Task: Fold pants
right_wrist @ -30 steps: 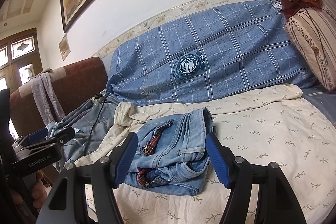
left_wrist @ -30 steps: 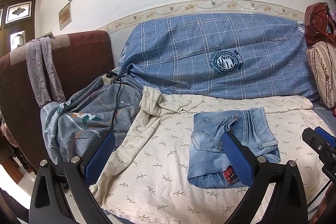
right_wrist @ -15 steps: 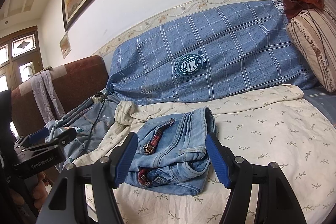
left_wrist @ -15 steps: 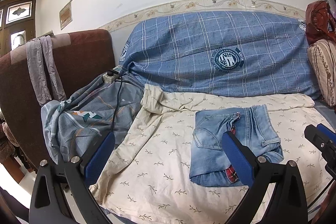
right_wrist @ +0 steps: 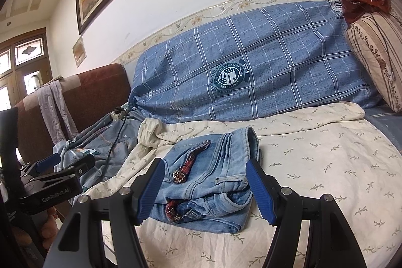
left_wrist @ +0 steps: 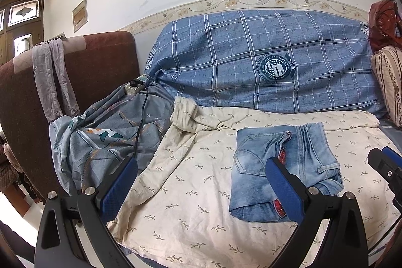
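Note:
The light blue jeans [left_wrist: 284,162] lie folded into a compact bundle on the cream leaf-print sheet [left_wrist: 196,212], with a red plaid lining showing at the fly. My left gripper [left_wrist: 201,182] is open and empty. It hovers over the sheet to the left of the bundle, its right finger in front of the denim's near edge. In the right wrist view the jeans [right_wrist: 213,167] sit just ahead of my right gripper [right_wrist: 206,190], framed by its open blue pads, which do not press on them. Each gripper shows at the edge of the other's view.
A blue plaid cushion [left_wrist: 251,62] leans against the wall behind the sheet. A grey patterned cloth [left_wrist: 100,137] with a power strip [left_wrist: 134,87] and black cable lies on the left by a brown armrest [left_wrist: 100,62]. A striped pillow [right_wrist: 377,54] stands at the right.
The left wrist view has shifted slightly. The jeans and the right gripper have kept their places, and both grippers stay open.

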Tool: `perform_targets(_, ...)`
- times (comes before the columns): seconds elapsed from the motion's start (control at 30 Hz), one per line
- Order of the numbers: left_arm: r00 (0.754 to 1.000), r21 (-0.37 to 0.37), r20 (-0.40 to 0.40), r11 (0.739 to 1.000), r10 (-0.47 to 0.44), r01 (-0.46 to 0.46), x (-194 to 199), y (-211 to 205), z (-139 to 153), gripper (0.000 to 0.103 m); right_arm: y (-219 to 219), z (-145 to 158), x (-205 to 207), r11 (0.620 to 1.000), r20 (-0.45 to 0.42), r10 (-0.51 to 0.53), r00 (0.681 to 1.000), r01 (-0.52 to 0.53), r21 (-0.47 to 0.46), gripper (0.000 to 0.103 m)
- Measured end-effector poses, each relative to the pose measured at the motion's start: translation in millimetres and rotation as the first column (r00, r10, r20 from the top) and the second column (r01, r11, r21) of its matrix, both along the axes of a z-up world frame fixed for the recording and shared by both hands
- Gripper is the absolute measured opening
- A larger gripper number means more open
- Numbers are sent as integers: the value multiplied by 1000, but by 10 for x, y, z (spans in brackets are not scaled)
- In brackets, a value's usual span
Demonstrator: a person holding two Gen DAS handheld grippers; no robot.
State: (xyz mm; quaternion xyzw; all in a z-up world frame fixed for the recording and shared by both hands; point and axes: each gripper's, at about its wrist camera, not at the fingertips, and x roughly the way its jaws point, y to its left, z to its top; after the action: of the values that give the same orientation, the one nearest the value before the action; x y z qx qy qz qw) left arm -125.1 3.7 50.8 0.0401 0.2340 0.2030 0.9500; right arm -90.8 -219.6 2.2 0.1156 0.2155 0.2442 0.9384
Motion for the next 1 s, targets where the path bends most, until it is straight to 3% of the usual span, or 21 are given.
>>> perform_targets(1.0,999,-24,-35,1000,6,-7,83,98,-4,101,217,-46,38,999,-20,37,999,-38,-29,70)
